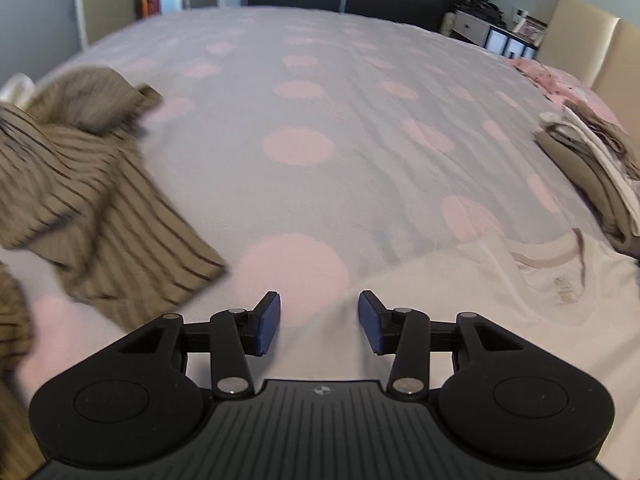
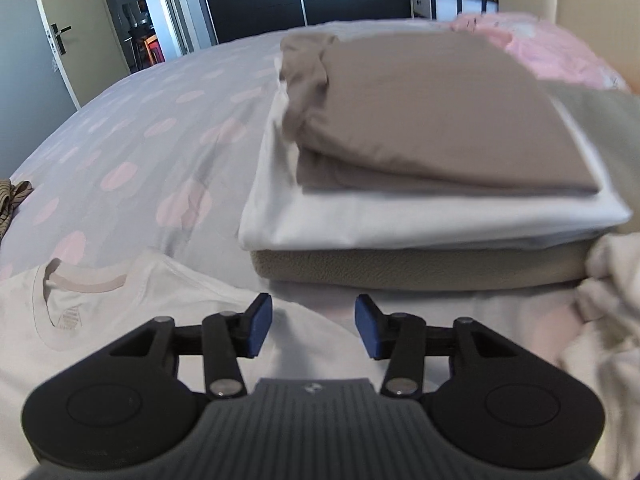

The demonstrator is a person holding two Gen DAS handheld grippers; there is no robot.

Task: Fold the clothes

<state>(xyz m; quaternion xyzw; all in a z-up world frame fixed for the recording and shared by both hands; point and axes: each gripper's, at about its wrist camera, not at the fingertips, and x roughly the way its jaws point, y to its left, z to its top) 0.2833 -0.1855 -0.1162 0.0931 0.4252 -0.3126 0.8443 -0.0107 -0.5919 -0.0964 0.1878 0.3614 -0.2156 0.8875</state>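
Note:
A white T-shirt [image 1: 520,296] [image 2: 120,320] with a pale collar lies spread on the bed, collar facing away. My left gripper [image 1: 319,324] stands open over the shirt's left edge, nothing between its blue pads [image 1: 269,324]. In the right wrist view my right gripper [image 2: 313,326] is open above the shirt's right part, its pads [image 2: 366,326] apart and empty. A crumpled brown striped garment [image 1: 92,200] lies at the left of the bed.
A stack of folded clothes [image 2: 420,168], taupe on white on beige, sits just beyond my right gripper; the stack [image 1: 592,172] shows at right in the left view. A pink garment [image 2: 560,56] lies behind it. A cream cloth [image 2: 608,308] bunches at far right. The bedspread [image 1: 300,120] has pink dots.

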